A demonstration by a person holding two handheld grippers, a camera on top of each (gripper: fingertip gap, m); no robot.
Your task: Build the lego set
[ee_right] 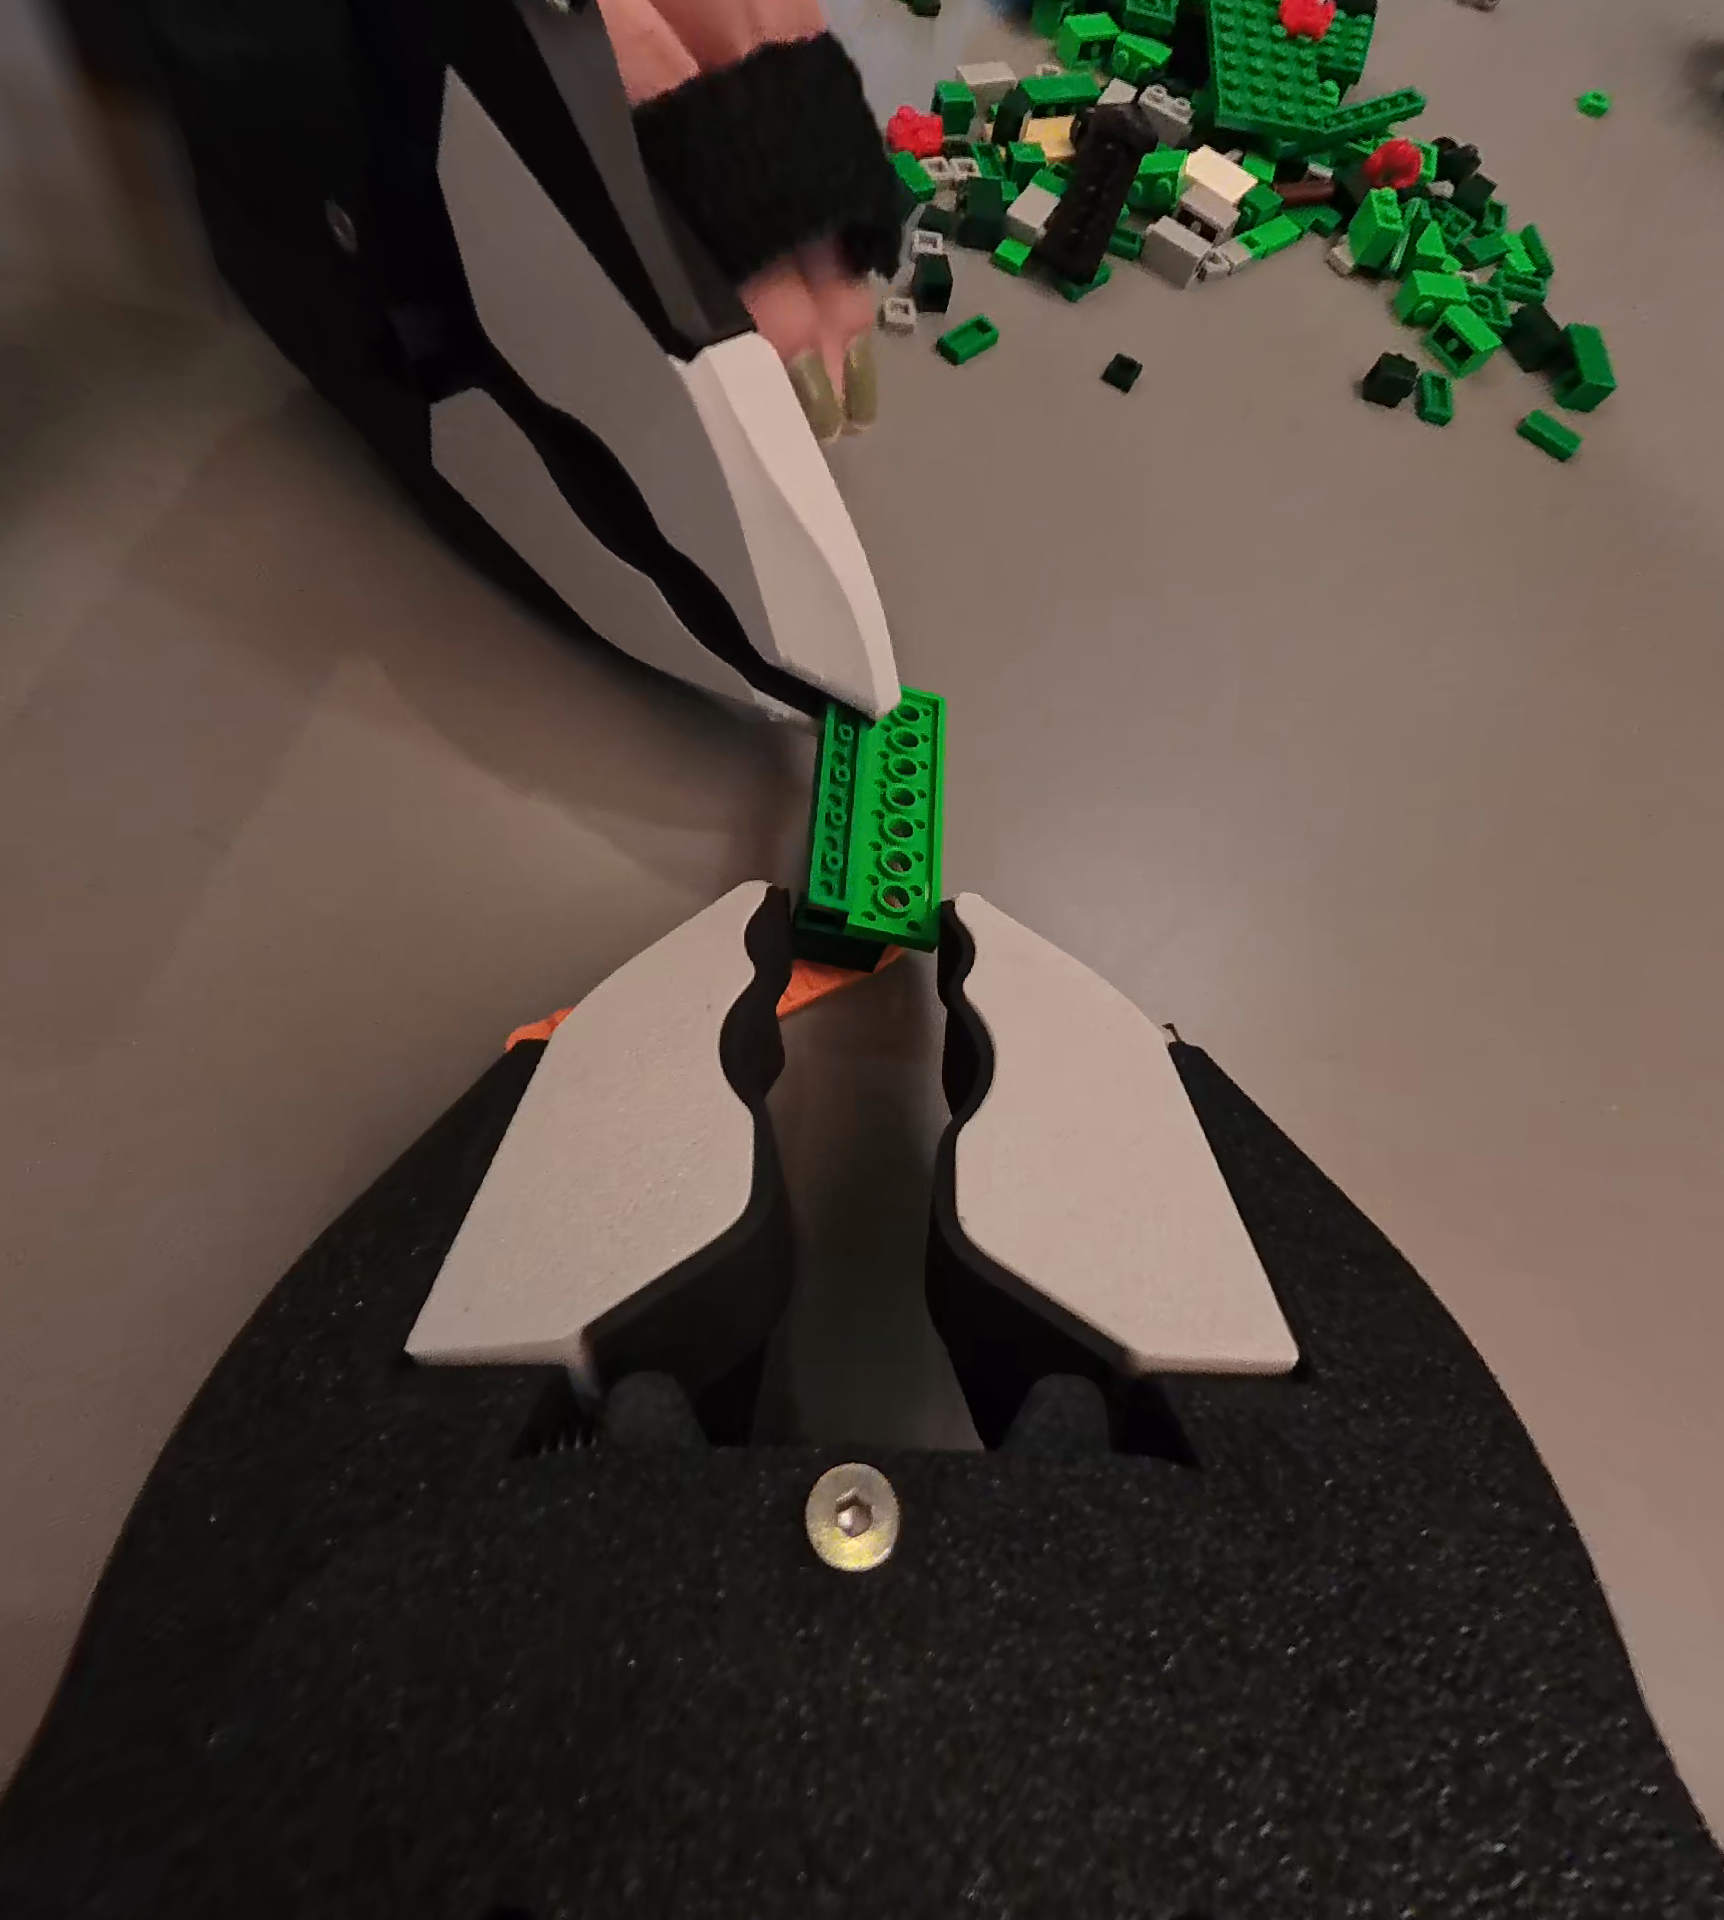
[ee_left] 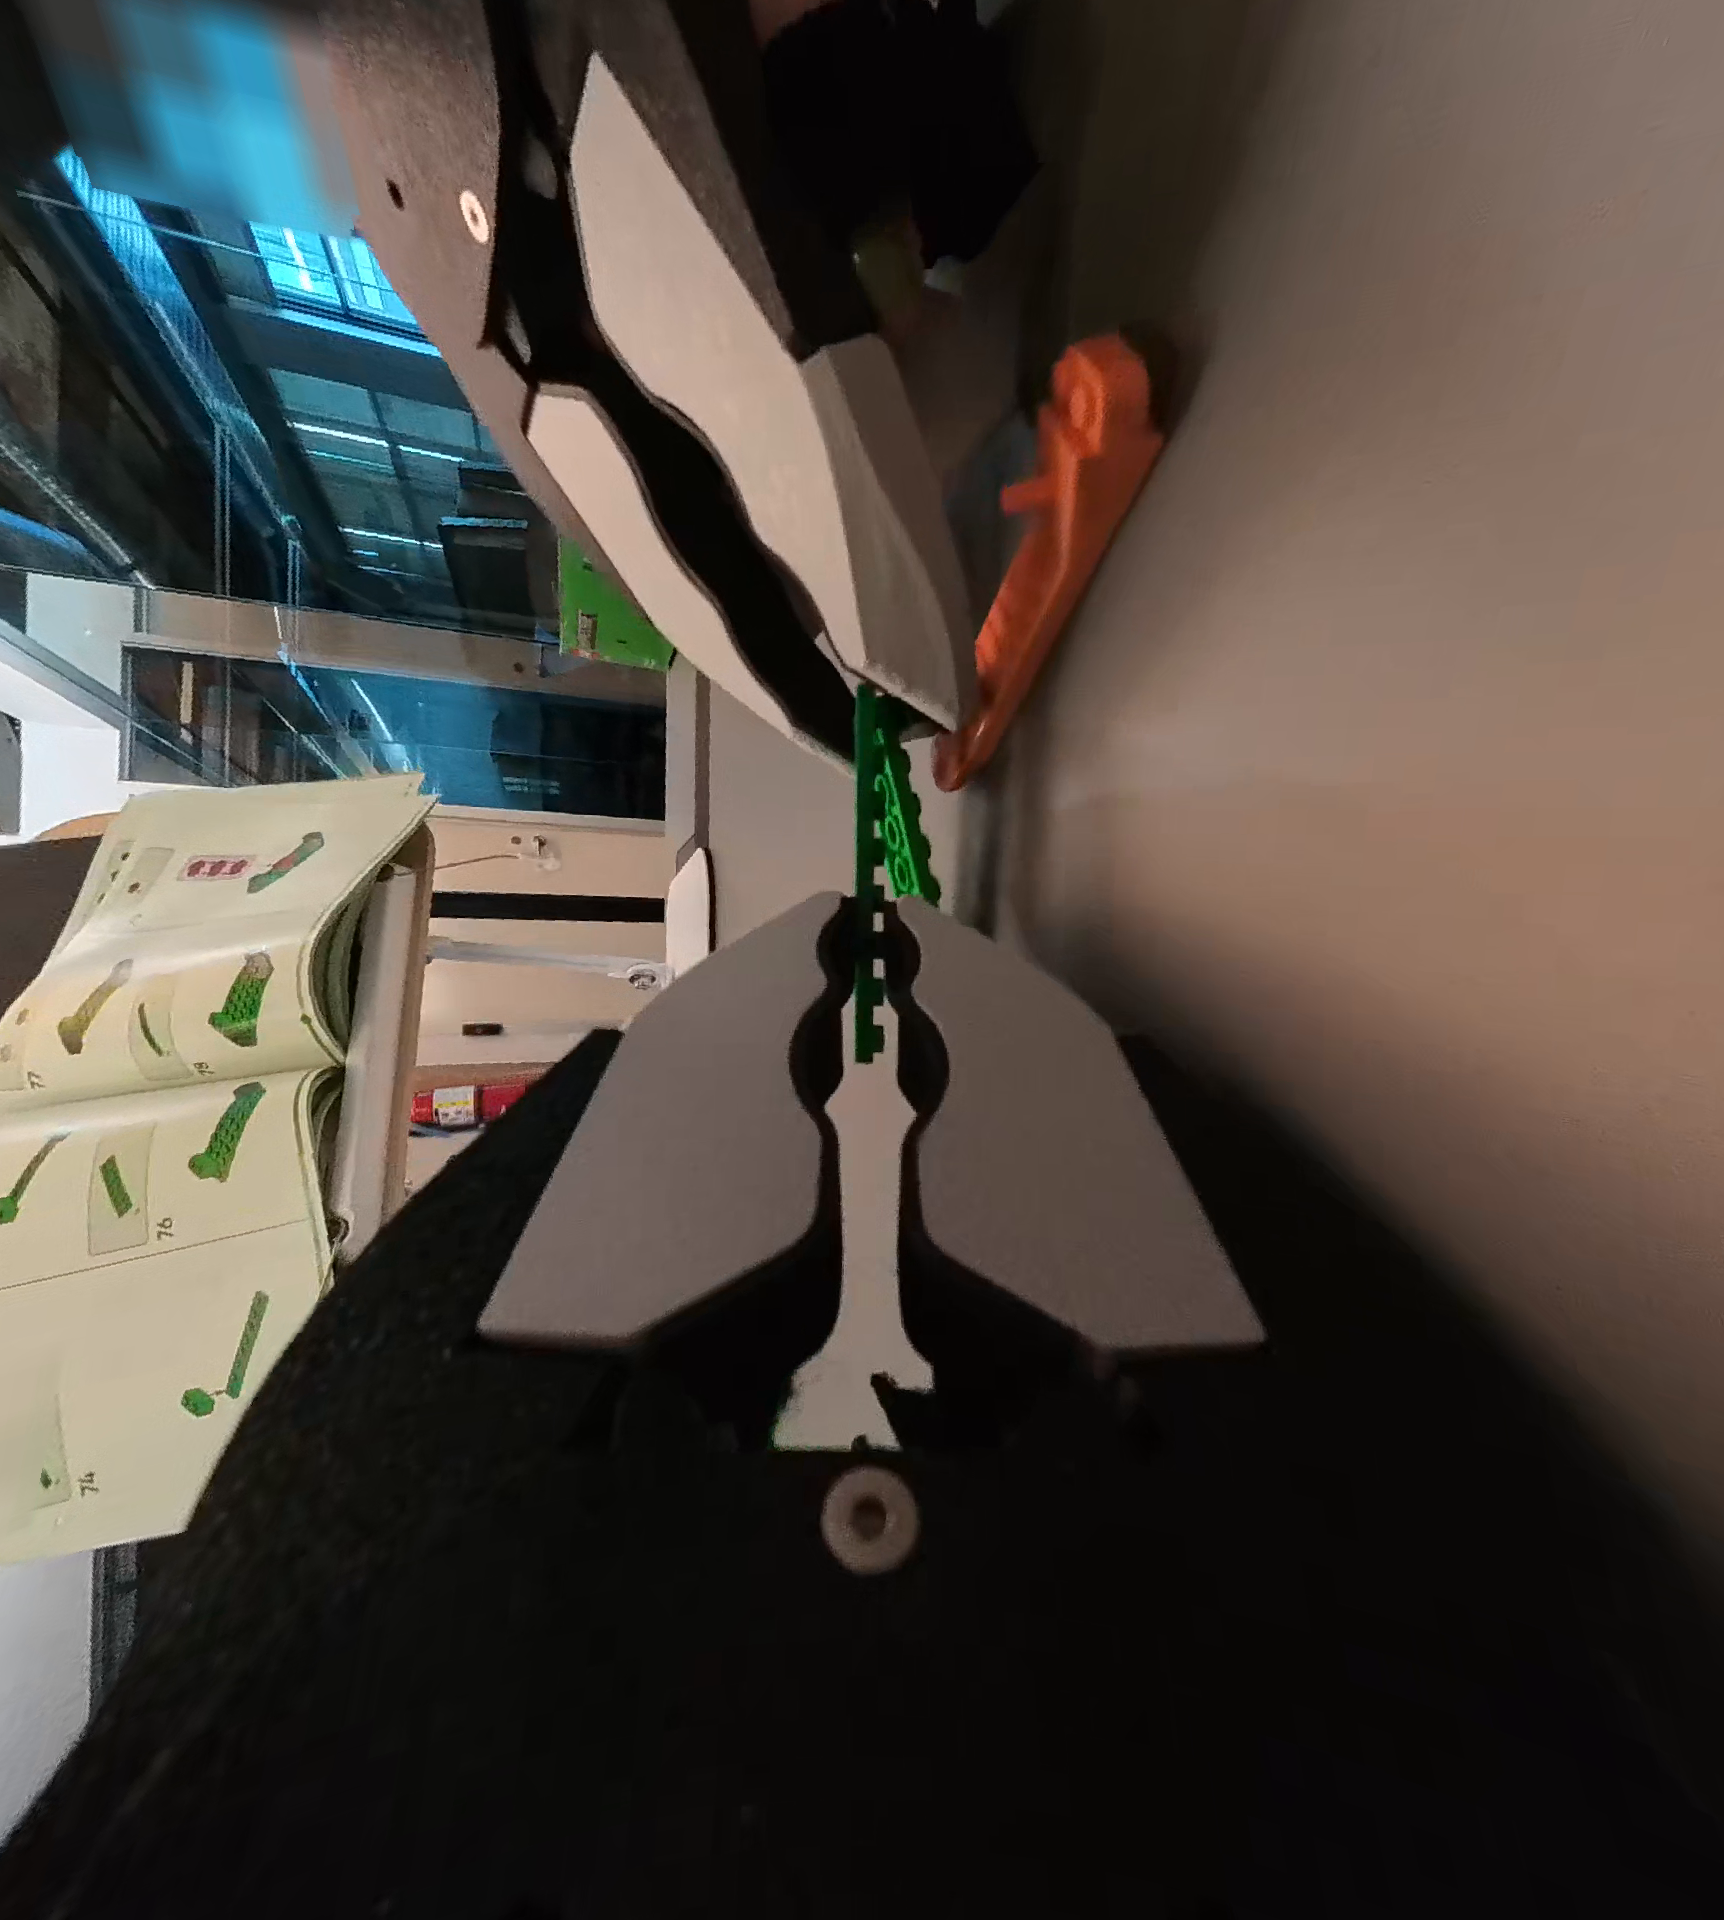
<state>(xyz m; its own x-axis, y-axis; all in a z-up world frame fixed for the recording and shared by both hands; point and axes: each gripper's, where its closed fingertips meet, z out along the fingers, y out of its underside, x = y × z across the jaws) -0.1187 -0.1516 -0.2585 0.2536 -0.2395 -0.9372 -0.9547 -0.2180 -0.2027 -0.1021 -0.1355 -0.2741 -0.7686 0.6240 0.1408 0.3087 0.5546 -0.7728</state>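
A green plate assembly [ee_right: 879, 821], a wide plate with a narrower one along its side, is held above the grey table with its underside facing the right wrist camera. My right gripper [ee_right: 858, 914] closes on its near end across the width. My left gripper [ee_right: 853, 696] comes in from the upper left, shut on the far end. In the left wrist view the plates [ee_left: 889, 821] appear edge-on, pinched in my left gripper [ee_left: 870, 909], with my right gripper [ee_left: 899, 707] at the other end. An orange brick separator [ee_left: 1055, 540] lies on the table just beyond the plates.
A pile of loose green, grey, black and red bricks [ee_right: 1253, 187] lies at the far right of the grey table [ee_right: 1357, 831]. An open instruction booklet [ee_left: 162, 1091] stands propped beyond the table. A hand in a black sleeve [ee_right: 796, 208] holds the left gripper.
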